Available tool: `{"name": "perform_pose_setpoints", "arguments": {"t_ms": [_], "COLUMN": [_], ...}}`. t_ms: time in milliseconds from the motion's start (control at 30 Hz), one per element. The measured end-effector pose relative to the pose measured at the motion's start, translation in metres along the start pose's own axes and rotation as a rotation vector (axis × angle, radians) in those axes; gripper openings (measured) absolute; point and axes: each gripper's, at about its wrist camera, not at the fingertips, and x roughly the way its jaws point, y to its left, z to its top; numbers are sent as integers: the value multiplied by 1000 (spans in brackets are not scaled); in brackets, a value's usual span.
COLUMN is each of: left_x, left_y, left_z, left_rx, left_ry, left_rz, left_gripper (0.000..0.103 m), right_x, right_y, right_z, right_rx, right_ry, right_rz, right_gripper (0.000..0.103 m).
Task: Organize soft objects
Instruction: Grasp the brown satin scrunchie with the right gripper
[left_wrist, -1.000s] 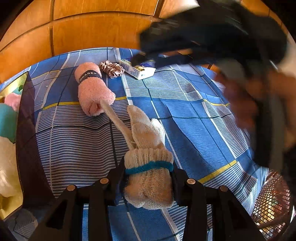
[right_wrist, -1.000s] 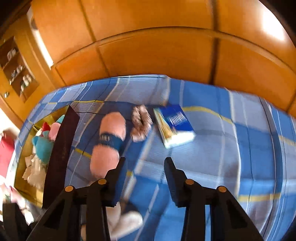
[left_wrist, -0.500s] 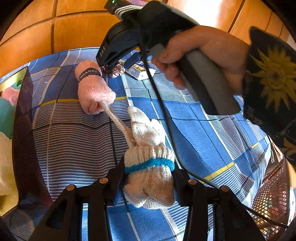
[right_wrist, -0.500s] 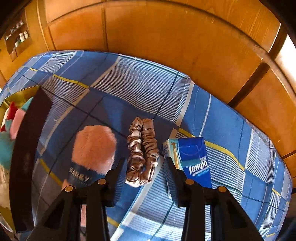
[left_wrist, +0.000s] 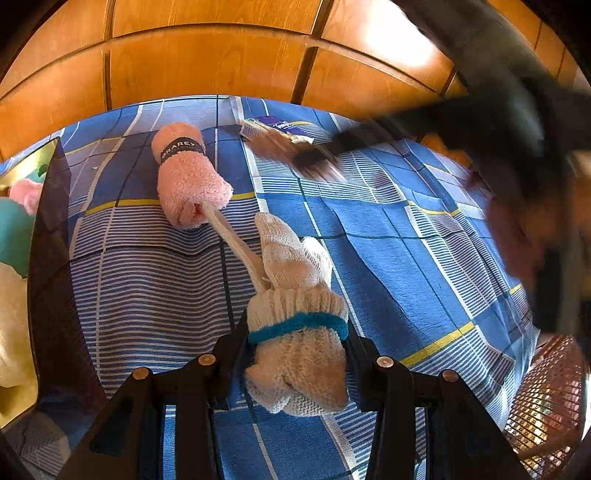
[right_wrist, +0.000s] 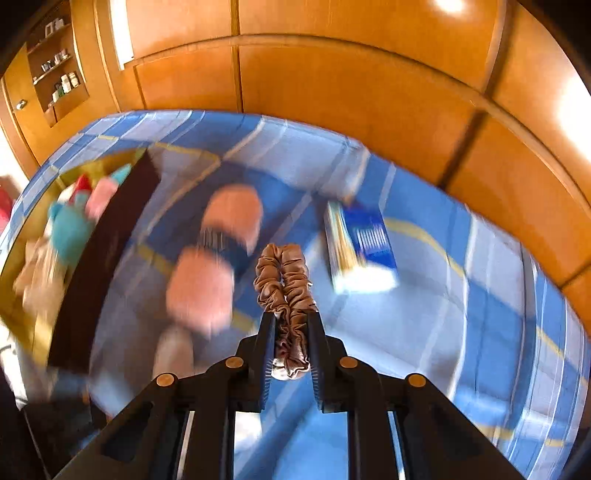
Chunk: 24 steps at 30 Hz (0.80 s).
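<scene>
Right gripper: jaws just closed, pinching brown satin scrunchie, which hangs clear above the blue plaid bedspread; gripper tilts steeply down, background blurred. Left gripper: angled down, clamped on cream knit glove lying on bedspread beside pink rolled towel.

This looks like a bedroom in a home. A blue checked bedsheet lies before wooden wardrobe doors. A shelf with small bottles is far left.
</scene>
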Motion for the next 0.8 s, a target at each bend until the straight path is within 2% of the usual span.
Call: {"name": "perform_pose_setpoints", "arguments": {"t_ms": [133, 200, 233, 300, 367, 467, 667, 767, 800], "left_x": [0, 1, 1, 3, 4, 7, 9, 10, 10], "left_y": [-5, -8, -10, -15, -17, -18, -17, -18, -19], "left_z": [0, 1, 1, 1, 2, 4, 8, 9, 10], "left_rx": [14, 22, 29, 52, 64, 60, 16, 23, 27], "left_ry": [4, 8, 10, 18, 24, 34, 39, 44, 44], "left_rz": [25, 36, 45, 63, 68, 64, 59, 87, 96], "left_gripper": [45, 49, 50, 58, 62, 66, 67, 66, 62], "right_x": [0, 3, 3, 1, 2, 0, -3, 2, 4], "right_y": [-14, -24, -27, -30, -30, -27, -25, -26, -27], "right_z": [-55, -74, -80, -85, -87, -94, -97, -92, -91], "right_rx": [54, 98, 111, 135, 137, 110, 110, 112, 112], "right_ry": [57, 79, 64, 39, 18, -7, -16, -12, -12], "right_rz": [-69, -67, -67, -54, -50, -68, -73, -67, -65], "right_gripper": [16, 16, 17, 18, 22, 22, 22, 22, 22]}}
